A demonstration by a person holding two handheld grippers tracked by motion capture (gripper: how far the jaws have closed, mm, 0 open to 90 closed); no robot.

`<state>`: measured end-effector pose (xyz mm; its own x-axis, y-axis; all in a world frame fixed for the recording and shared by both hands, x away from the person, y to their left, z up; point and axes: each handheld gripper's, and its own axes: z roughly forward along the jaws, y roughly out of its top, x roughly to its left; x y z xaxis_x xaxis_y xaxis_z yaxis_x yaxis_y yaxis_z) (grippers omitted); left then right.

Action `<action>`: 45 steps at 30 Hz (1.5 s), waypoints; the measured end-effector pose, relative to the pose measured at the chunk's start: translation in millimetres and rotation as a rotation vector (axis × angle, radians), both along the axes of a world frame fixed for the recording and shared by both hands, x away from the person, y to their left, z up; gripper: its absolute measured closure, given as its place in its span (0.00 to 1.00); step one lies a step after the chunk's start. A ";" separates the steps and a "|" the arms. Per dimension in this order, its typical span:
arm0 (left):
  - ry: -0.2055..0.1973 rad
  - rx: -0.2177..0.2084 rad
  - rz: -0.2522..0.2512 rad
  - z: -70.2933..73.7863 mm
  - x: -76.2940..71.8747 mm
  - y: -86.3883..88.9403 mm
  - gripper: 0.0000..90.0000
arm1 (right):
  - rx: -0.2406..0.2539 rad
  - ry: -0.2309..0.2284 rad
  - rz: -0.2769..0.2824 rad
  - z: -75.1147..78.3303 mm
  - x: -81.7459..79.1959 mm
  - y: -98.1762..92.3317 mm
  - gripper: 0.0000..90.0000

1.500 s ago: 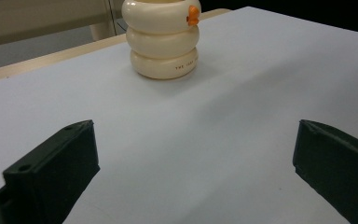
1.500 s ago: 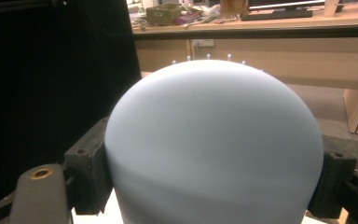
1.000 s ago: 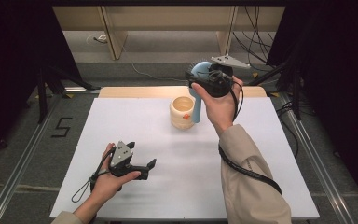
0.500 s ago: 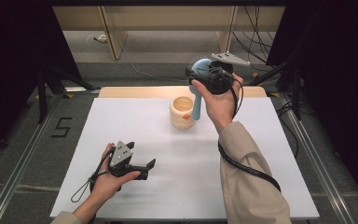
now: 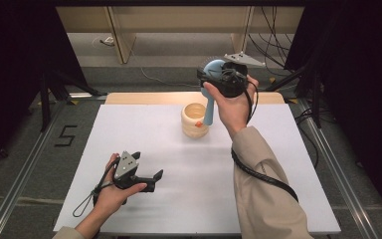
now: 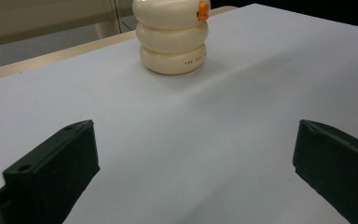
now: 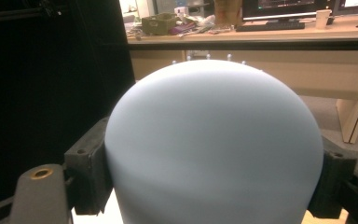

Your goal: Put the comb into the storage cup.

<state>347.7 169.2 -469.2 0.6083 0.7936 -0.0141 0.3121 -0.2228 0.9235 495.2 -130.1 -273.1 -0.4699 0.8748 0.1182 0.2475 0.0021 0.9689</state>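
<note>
Held round-headed pale blue plastic brush (image 5: 211, 87) in right gripper (image 5: 218, 74) jaws, handle hanging down beside cream ribbed cup (image 5: 195, 120); left gripper (image 5: 146, 180) jaws wide, empty.

A white worktop (image 5: 179, 199) lies under both claws, its pale wooden edge (image 5: 144, 98) showing at the far side. Left of the left claw, a "5" mark (image 5: 65, 135) sits on the grey floor (image 5: 25, 164). Beyond the right claw stands a wooden desk (image 7: 261, 35) with a cluttered top: a monitor (image 7: 284, 8), a keyboard (image 7: 270, 26), a white cup (image 7: 323, 18).
</note>
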 end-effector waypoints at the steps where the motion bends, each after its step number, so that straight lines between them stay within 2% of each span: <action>1: 0.000 0.000 0.001 -0.1 -0.1 0.3 0.00 | 0.000 -0.001 0.000 -0.2 0.4 0.2 0.23; 23: -0.010 0.016 0.014 -1.5 -1.5 8.1 0.00 | -0.005 -0.011 -0.008 -1.5 8.8 4.0 0.23; 45: -0.013 0.024 0.038 -3.6 -1.7 17.9 0.00 | 0.008 -0.038 0.001 -12.8 24.4 11.8 0.23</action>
<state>346.0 187.1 -472.8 0.5780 0.8159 0.0135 0.3084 -0.2337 0.9221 519.6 -118.4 -286.0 -0.4748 0.8736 0.1073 0.2103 -0.0057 0.9776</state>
